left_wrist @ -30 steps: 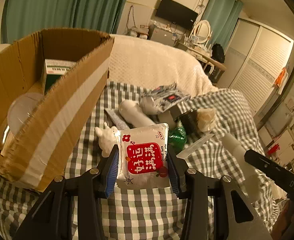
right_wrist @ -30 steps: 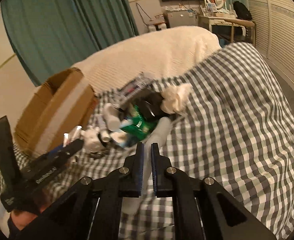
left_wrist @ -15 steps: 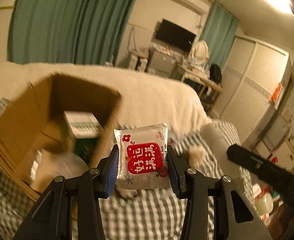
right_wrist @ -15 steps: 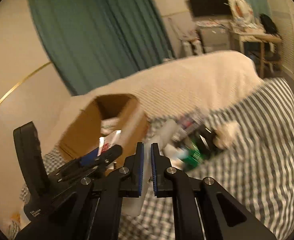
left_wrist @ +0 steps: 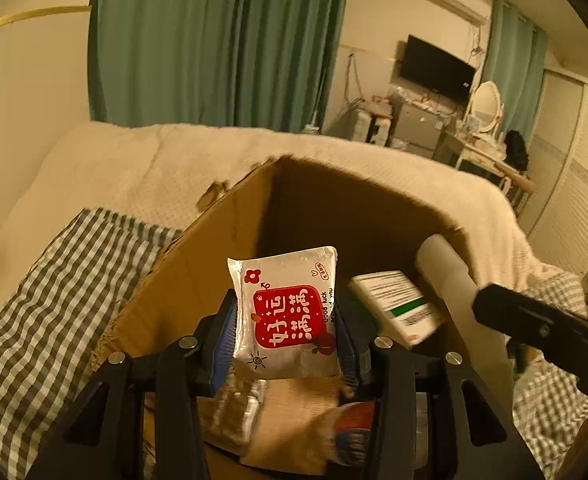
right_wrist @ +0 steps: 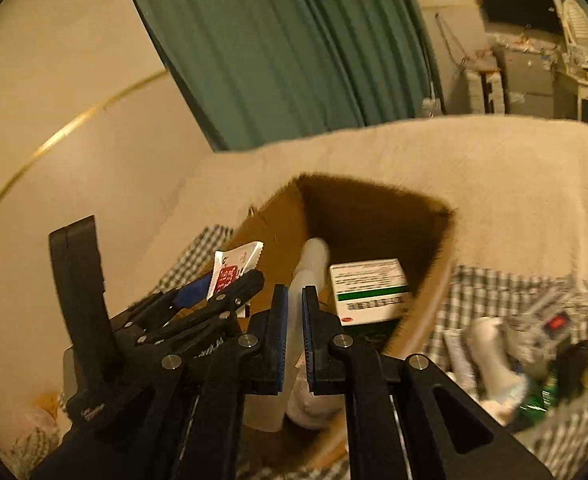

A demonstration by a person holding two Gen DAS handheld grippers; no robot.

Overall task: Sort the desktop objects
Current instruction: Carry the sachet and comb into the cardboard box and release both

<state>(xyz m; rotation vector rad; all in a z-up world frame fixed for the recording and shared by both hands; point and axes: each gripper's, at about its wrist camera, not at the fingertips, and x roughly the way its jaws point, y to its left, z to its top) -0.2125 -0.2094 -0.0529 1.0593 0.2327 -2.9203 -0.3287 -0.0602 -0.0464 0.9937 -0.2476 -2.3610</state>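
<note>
Over the cardboard box [left_wrist: 222,256], the left gripper [left_wrist: 286,322] pinches a snack packet [left_wrist: 288,308] and the right gripper [right_wrist: 293,312] clamps a white tube [right_wrist: 308,268]; crowded releases risk collision.

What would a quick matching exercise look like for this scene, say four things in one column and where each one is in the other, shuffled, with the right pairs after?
Things:
1. red and white packet
2. white tube
3. green-striped white carton
4. cardboard box

Places:
A. lying inside the box
B. clamped in the left gripper
C. standing open on the checked cloth
D. clamped in the right gripper

Pairs: 1-B, 2-D, 3-A, 4-C
</note>
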